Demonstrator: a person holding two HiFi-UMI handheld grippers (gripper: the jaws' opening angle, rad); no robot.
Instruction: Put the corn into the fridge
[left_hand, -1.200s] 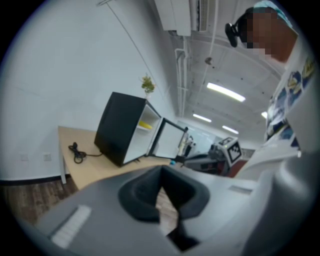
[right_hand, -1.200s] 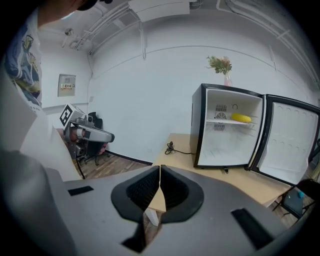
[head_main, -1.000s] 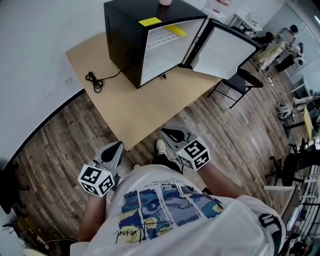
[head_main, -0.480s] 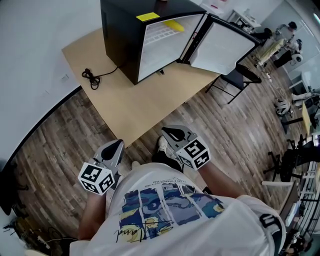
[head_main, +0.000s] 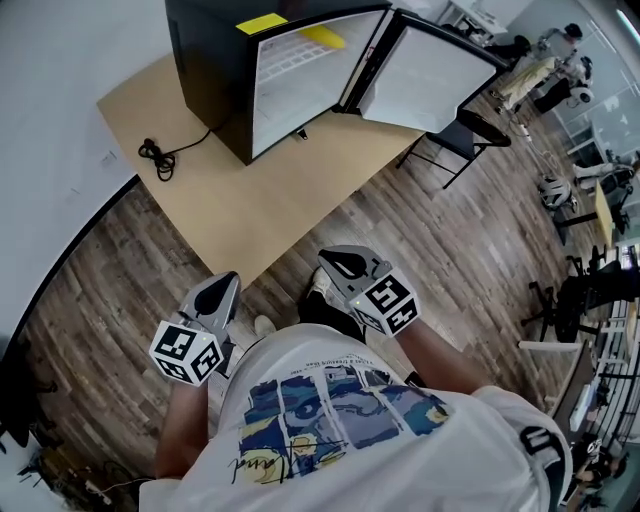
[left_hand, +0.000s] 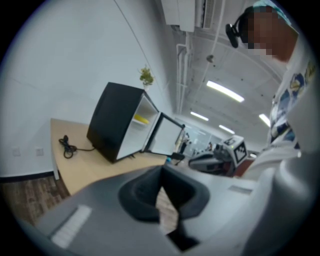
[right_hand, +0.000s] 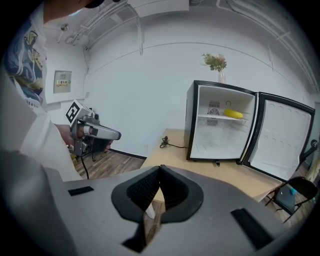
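Observation:
The yellow corn (head_main: 322, 37) lies on the upper shelf of the black mini fridge (head_main: 205, 70), whose door (head_main: 425, 75) stands wide open. From the right gripper view the corn (right_hand: 233, 114) shows on that shelf, well ahead. Both grippers are held close to the person's body, away from the table. My left gripper (head_main: 228, 281) is shut with nothing between its jaws, and so is my right gripper (head_main: 336, 259). In each gripper view the pads meet at the tips, on the left gripper (left_hand: 161, 170) and the right gripper (right_hand: 160, 168).
The fridge stands on a light wooden table (head_main: 230, 205), with its coiled power cable (head_main: 155, 157) beside it. A yellow note (head_main: 262, 22) sticks on top and a small plant (right_hand: 216, 62) stands there. A black chair (head_main: 470, 135) sits to the right of the table. Wooden floor lies below.
The table and fridge have slid toward the upper left of the head view. Both grippers stay shut and empty near the body.

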